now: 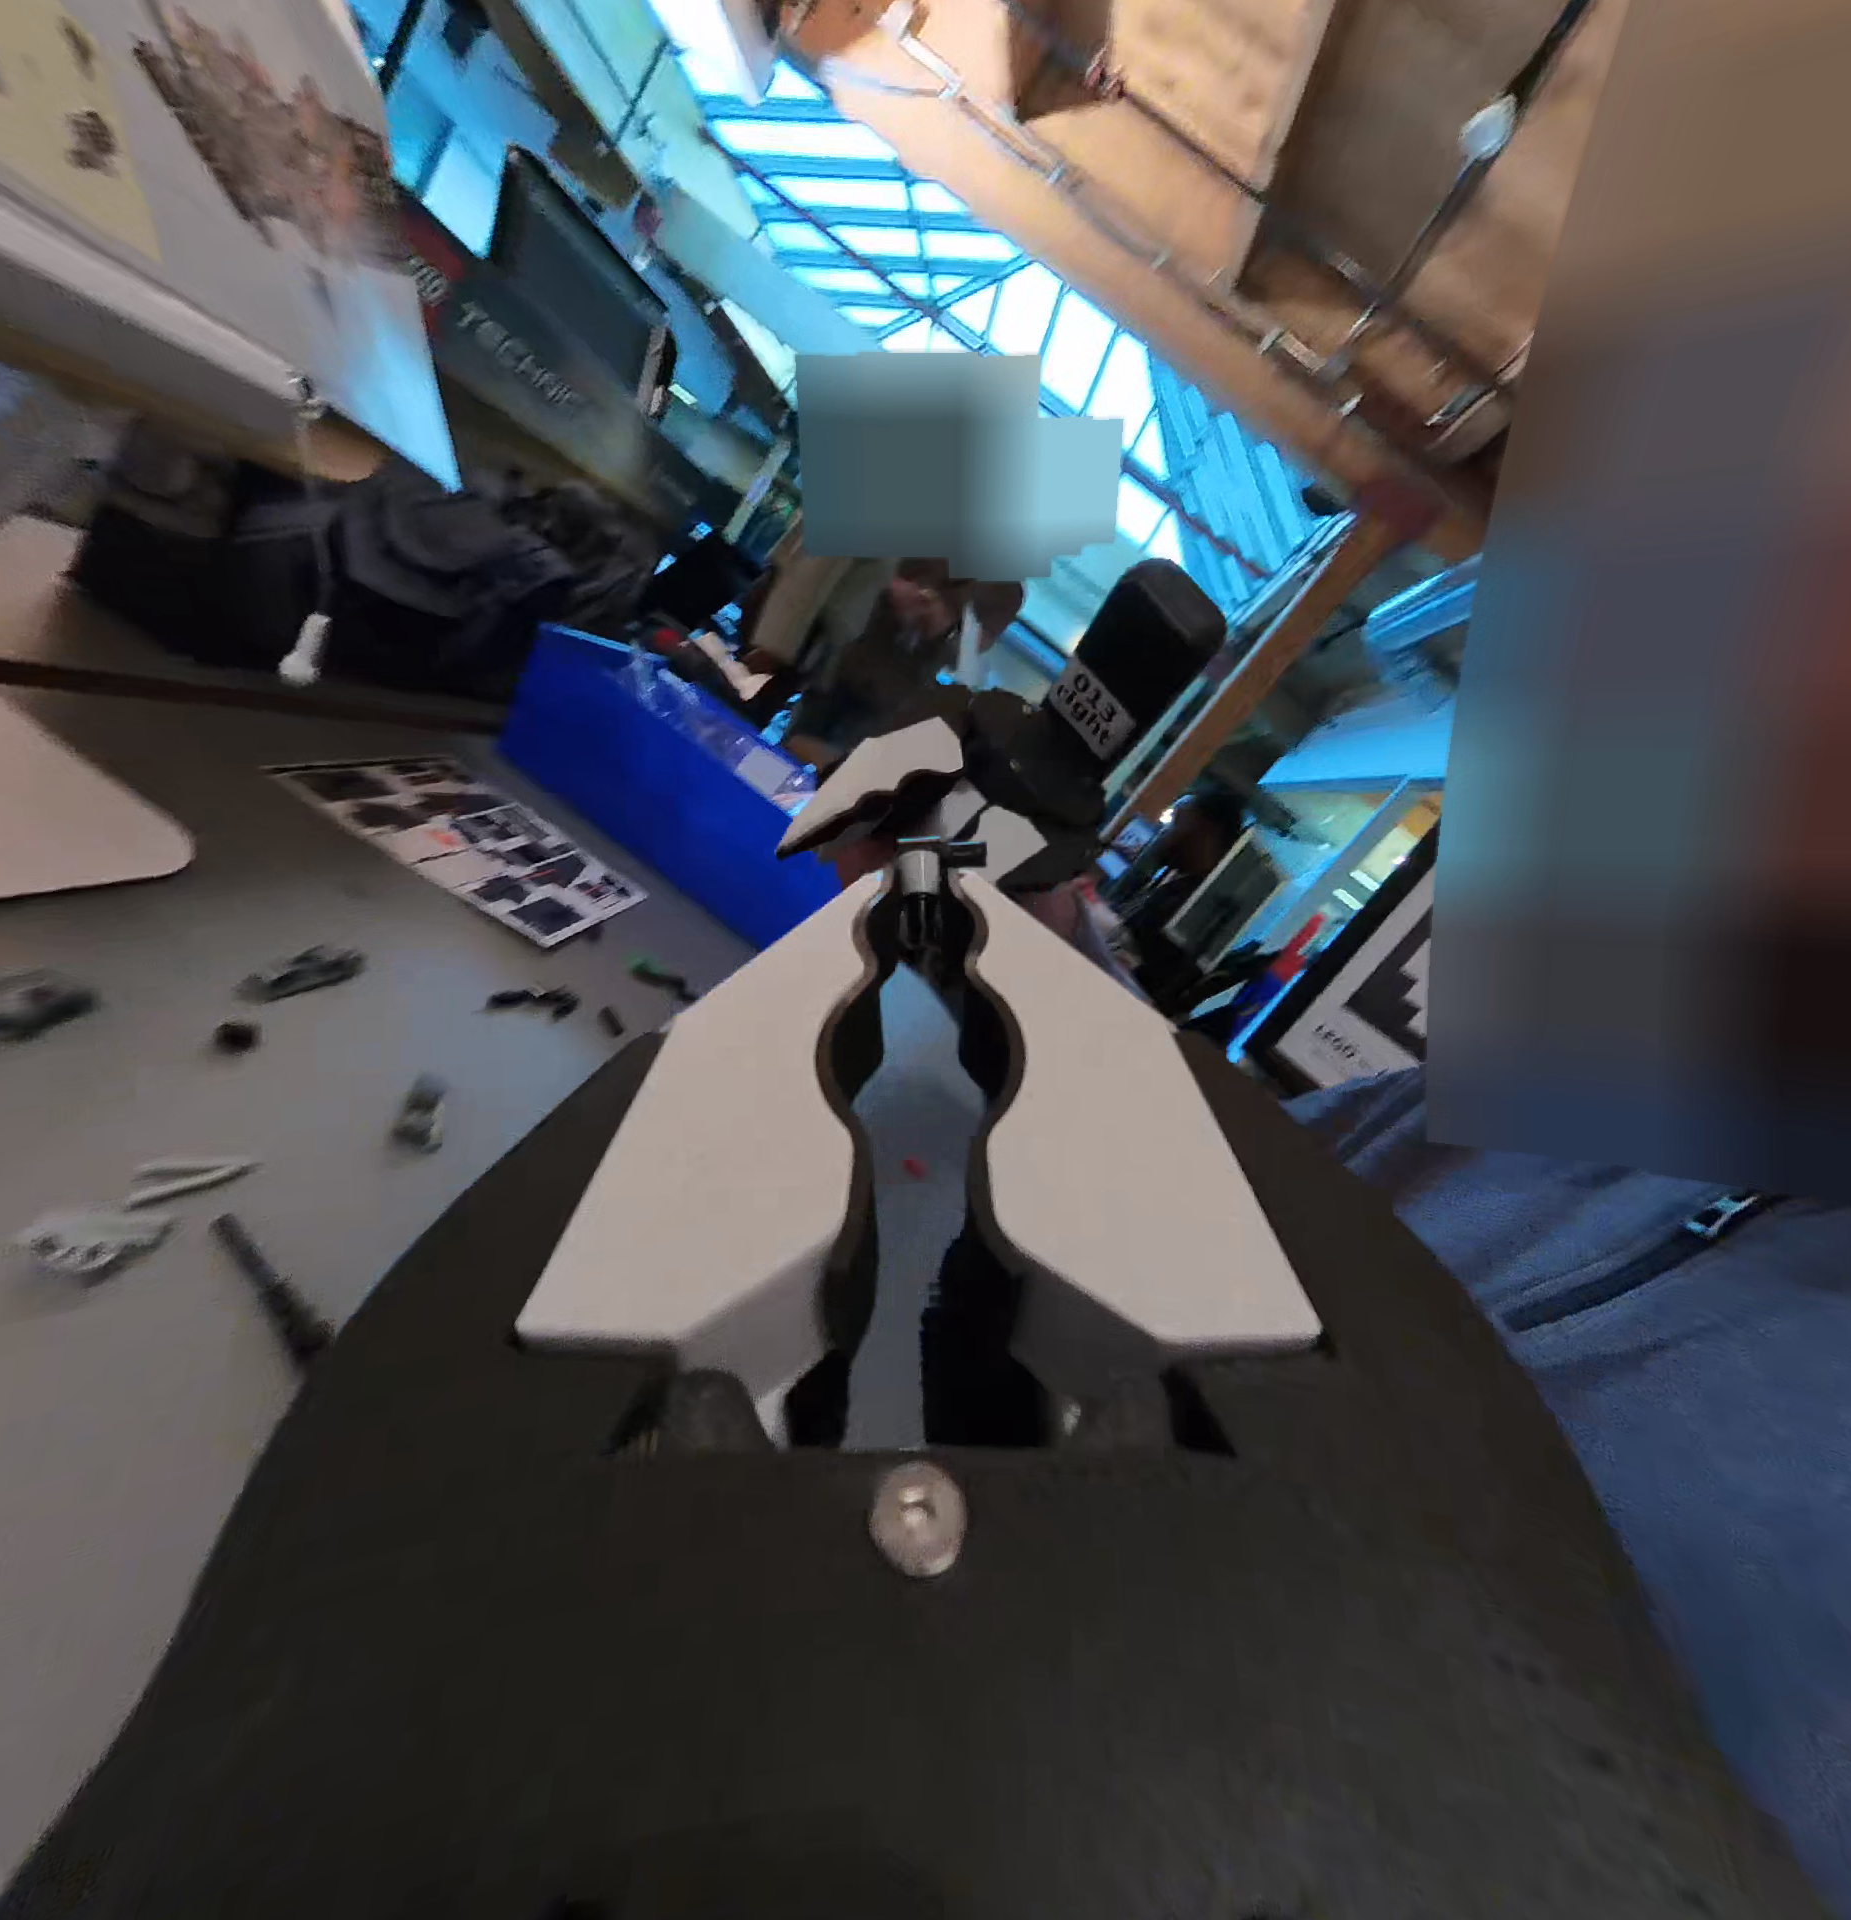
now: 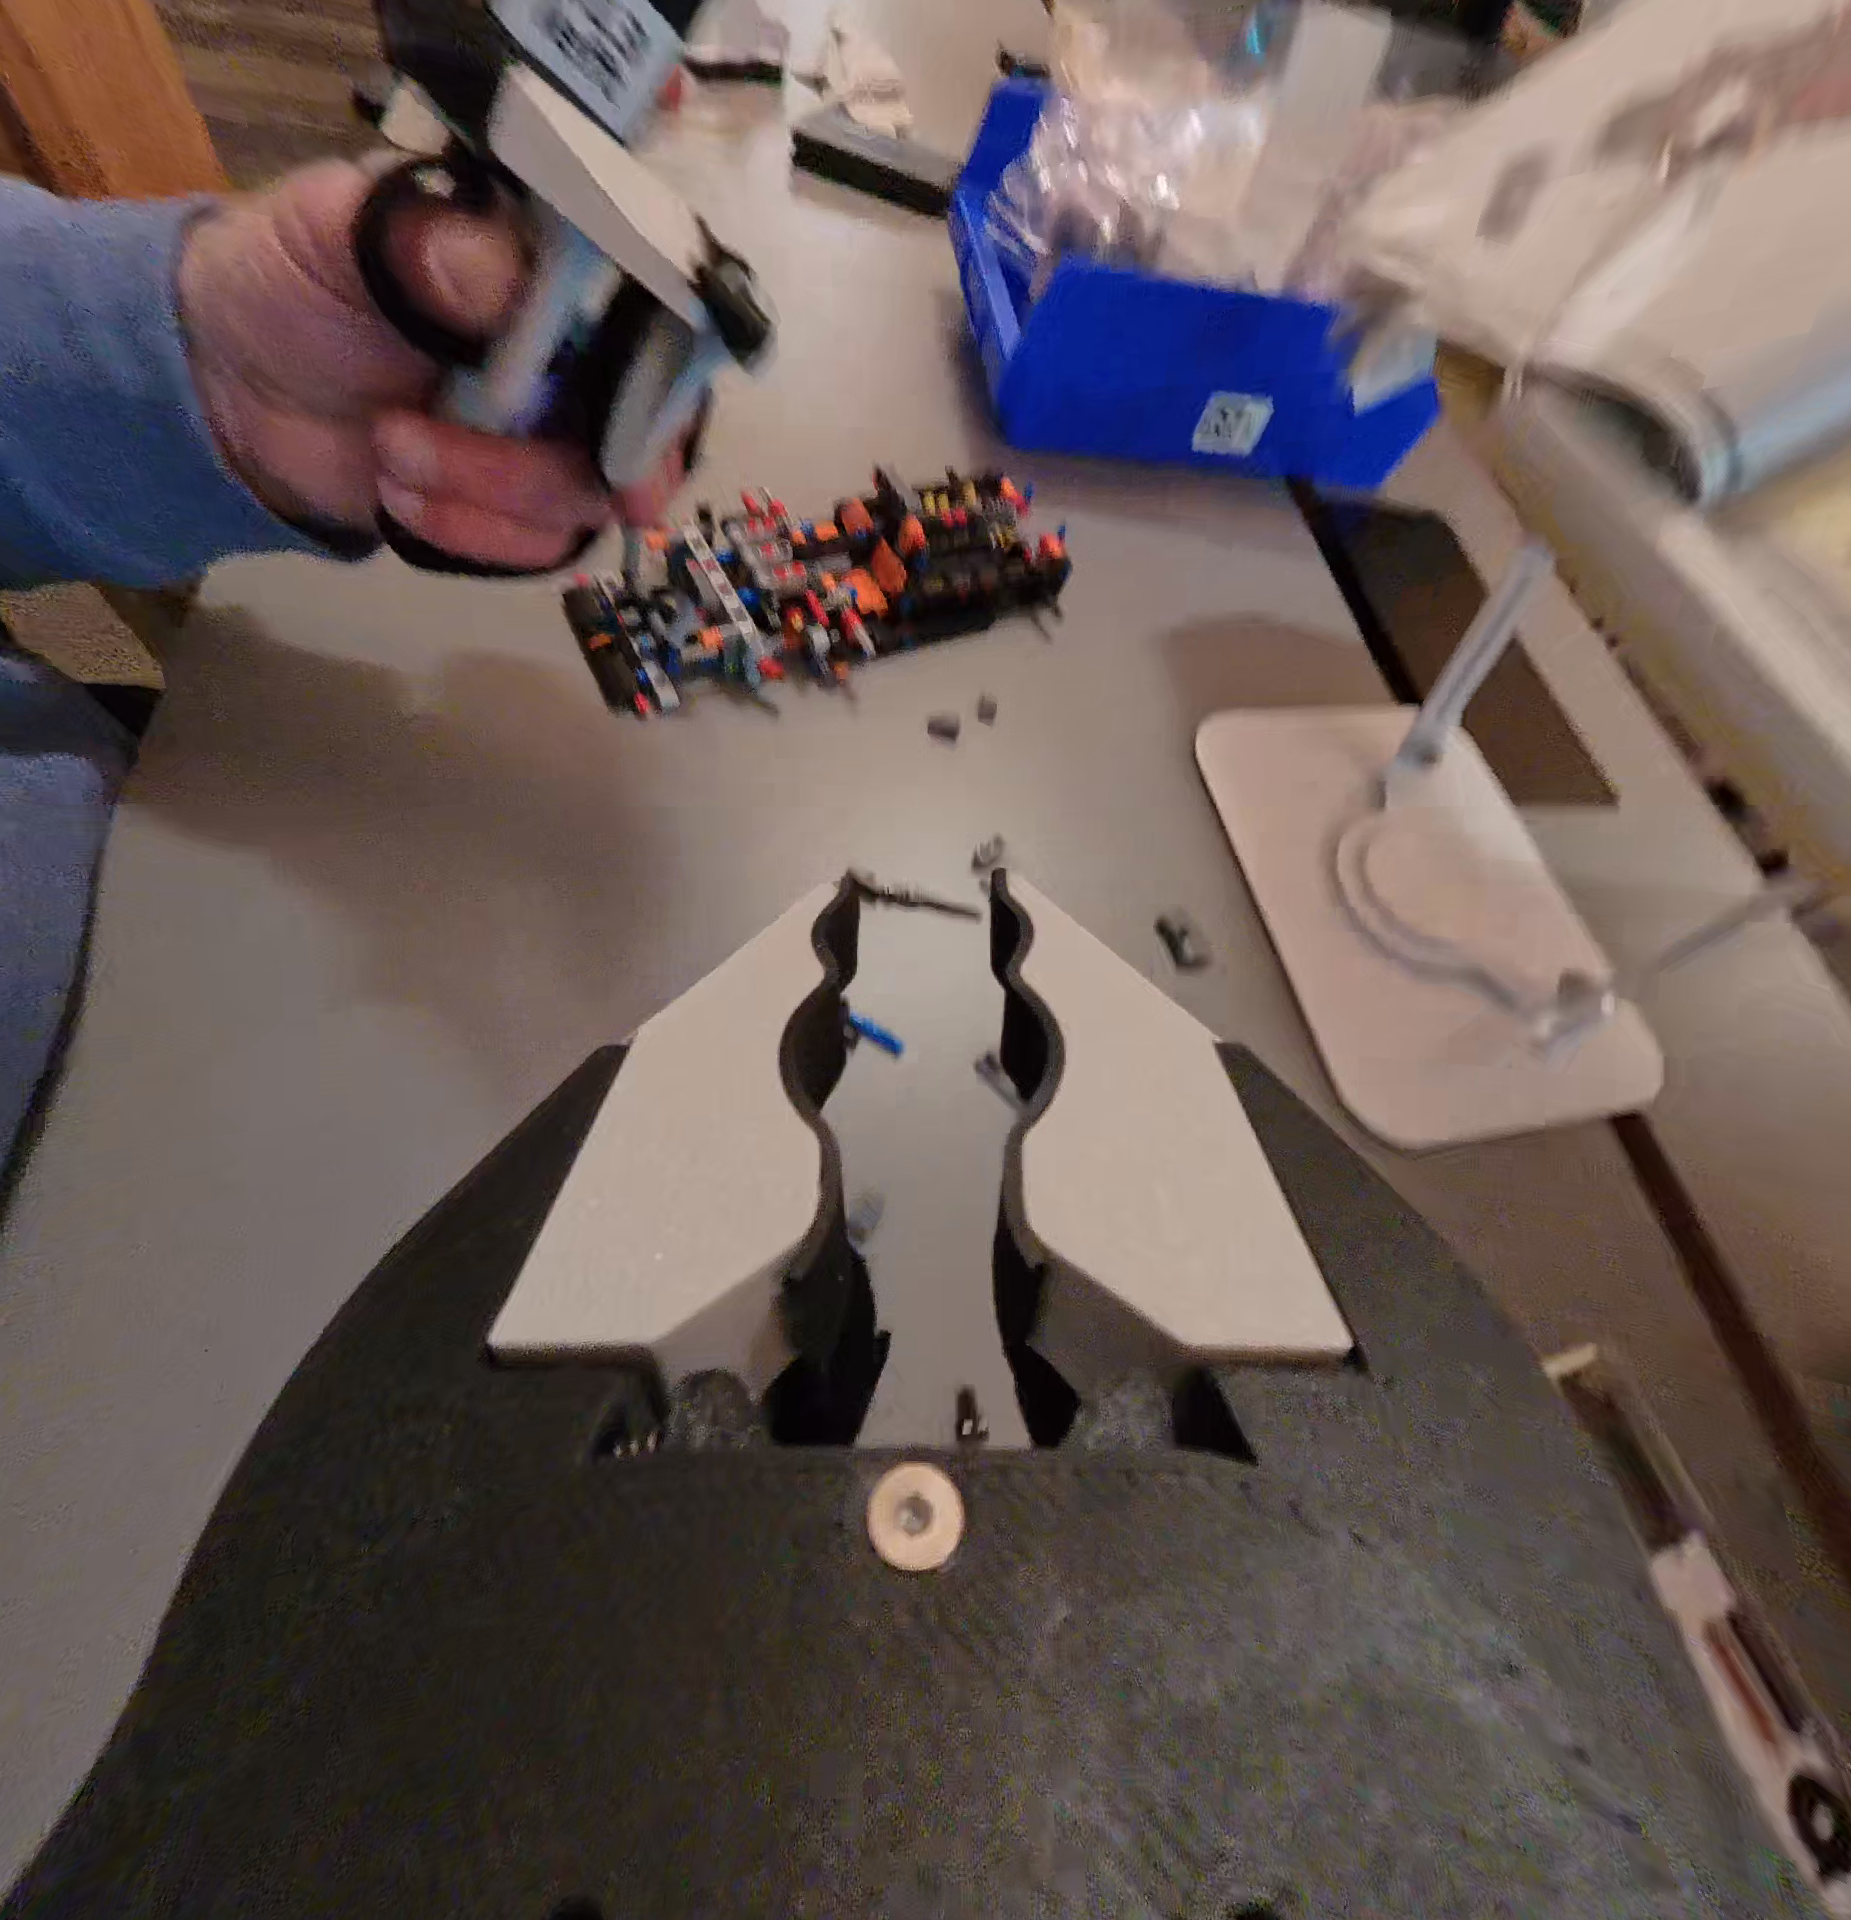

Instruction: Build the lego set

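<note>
We work on a smooth grey bench (image 2: pixel 401 831), matte and bare in places. At twelve o'clock in the right wrist view lies the half-built lego model (image 2: pixel 812 592), a flat, dense slab of black beams studded with orange, red and blue pins. At one o'clock sits a glossy blue plastic bin (image 2: pixel 1160 384) holding crinkled clear bags.

We judge the step to be fitting a small part onto the model. Our left claw (image 1: pixel 916 888) is pinched almost shut on a small grey and black pin piece (image 1: pixel 919 873) at its tips, held above the model's near end. Our right claw (image 2: pixel 921 904) stands a little apart and grips nothing, hovering over loose pieces (image 2: pixel 957 722) scattered on the bench.

Next, we think, the pin needs lining up squarely with its hole and a firm press.
</note>
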The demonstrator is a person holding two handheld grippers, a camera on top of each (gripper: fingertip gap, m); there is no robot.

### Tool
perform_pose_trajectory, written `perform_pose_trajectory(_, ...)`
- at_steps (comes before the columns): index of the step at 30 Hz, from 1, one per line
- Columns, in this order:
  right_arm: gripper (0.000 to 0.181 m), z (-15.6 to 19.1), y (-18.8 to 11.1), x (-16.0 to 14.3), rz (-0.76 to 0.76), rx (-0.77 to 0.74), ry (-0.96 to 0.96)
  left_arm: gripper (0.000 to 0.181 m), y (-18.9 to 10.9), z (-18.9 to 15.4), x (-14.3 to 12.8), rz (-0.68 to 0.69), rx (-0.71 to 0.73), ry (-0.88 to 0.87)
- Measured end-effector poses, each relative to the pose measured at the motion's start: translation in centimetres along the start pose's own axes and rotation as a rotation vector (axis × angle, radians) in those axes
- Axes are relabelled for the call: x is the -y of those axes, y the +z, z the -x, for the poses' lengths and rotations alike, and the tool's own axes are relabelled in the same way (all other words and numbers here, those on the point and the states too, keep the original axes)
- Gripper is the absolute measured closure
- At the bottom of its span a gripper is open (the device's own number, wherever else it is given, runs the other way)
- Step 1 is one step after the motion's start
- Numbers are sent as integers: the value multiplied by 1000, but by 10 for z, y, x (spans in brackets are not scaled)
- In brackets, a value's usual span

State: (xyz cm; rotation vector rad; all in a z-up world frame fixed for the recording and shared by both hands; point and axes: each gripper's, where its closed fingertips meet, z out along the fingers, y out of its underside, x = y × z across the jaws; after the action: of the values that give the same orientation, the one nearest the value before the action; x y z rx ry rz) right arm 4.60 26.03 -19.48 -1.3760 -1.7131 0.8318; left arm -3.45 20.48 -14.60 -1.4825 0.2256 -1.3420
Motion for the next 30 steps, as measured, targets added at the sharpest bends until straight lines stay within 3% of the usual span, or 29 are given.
perform_pose_trajectory(4,160,-7,2,-59,181,-31,69,176,-17,12,-18,73,120,52)
perform_pose_trajectory(8,160,-6,13,-89,263,-31,84,176,-33,18,-35,136,196,84)
perform_pose_trajectory(15,160,-30,50,-95,294,5,100,176,-48,29,-47,166,252,100)
perform_pose_trajectory(20,163,18,53,-101,358,225,37,176,-56,32,-54,215,290,132)
perform_pose_trajectory(25,163,48,51,-111,366,264,-38,176,-55,36,-65,233,274,97)
perform_pose_trajectory(30,165,56,60,-121,387,290,-127,176,-49,36,-74,251,258,84)
